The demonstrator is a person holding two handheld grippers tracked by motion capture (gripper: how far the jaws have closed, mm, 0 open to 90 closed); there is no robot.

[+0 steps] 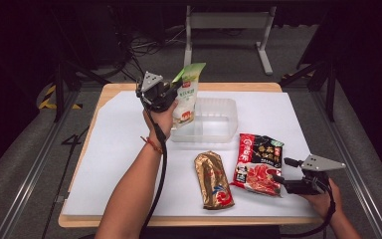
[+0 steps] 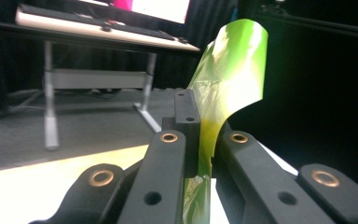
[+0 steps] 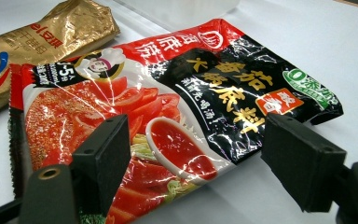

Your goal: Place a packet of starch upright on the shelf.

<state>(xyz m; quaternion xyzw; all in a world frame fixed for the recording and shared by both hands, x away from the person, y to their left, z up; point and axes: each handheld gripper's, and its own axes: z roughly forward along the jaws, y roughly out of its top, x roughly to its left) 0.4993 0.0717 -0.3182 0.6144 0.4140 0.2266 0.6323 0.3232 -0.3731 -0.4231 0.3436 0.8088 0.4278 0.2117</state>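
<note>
Green-and-white sauce pouch (image 1: 186, 94) lifted over white-covered wooden worktop (image 1: 124, 149)
Left hand-held gripper (image 1: 166, 92) clamps its top; right hand-held gripper (image 1: 280, 178) gapes by red-and-black soup-base packet (image 1: 257, 163); grey floor around.

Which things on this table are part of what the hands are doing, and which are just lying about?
In the job:
green-and-white plastic pouch, clamped in left gripper
clear plastic tub
red-and-black soup-base packet, before open right gripper

Lying about:
gold foil packet
</note>
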